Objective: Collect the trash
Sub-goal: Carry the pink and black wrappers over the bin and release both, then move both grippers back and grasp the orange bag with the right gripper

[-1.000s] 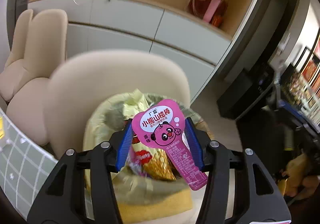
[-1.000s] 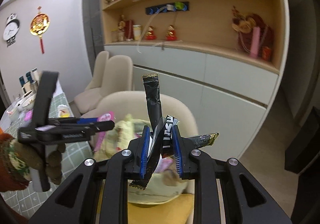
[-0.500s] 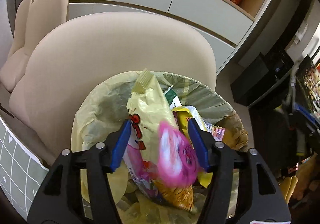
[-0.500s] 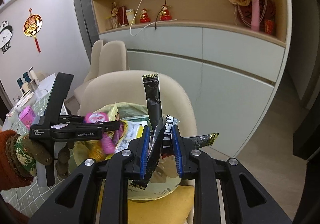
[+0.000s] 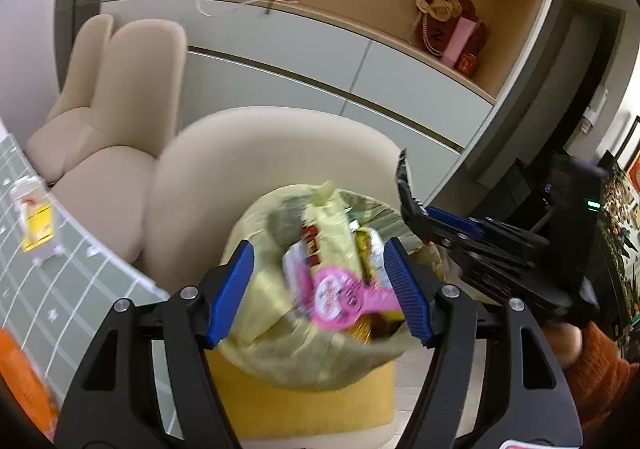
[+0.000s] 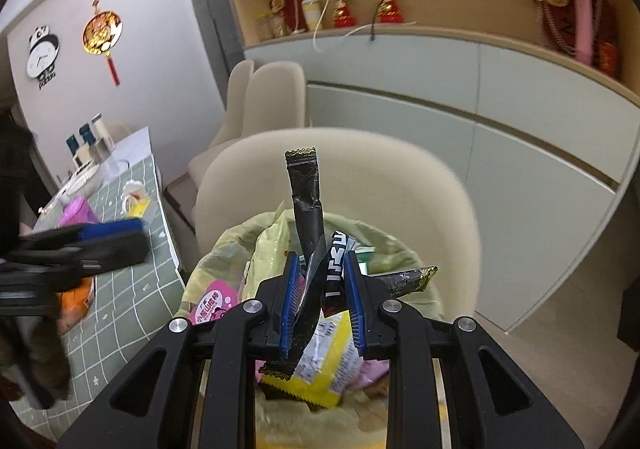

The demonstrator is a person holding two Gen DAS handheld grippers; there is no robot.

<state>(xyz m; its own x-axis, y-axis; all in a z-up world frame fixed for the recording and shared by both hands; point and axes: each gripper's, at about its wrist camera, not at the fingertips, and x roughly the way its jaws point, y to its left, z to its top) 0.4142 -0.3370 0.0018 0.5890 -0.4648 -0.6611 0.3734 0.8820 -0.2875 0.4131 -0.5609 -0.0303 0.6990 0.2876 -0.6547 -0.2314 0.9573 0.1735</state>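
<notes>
Left gripper [image 5: 320, 293], jaws opening, empty above the bin [image 5: 304, 405]; only the right view shows the right gripper [image 6: 322, 299] clamping black wrappers [image 6: 306, 205].

Black wrappers held over the trash bag

The right gripper [image 6: 322, 299] pinches crumpled black wrappers [image 6: 308, 205] above the yellow trash bag [image 6: 400, 261]. A pink wrapper [image 6: 214, 299] lies inside by the bag's left edge. The left gripper [image 6: 114, 239] hangs blurry over the green table [image 6: 132, 289].

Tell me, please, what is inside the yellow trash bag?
Inside the yellow trash bag lie snack wrappers: a pink wrapper, a pale yellow packet and a bright yellow one. Whatever lies beneath them is covered.
</notes>
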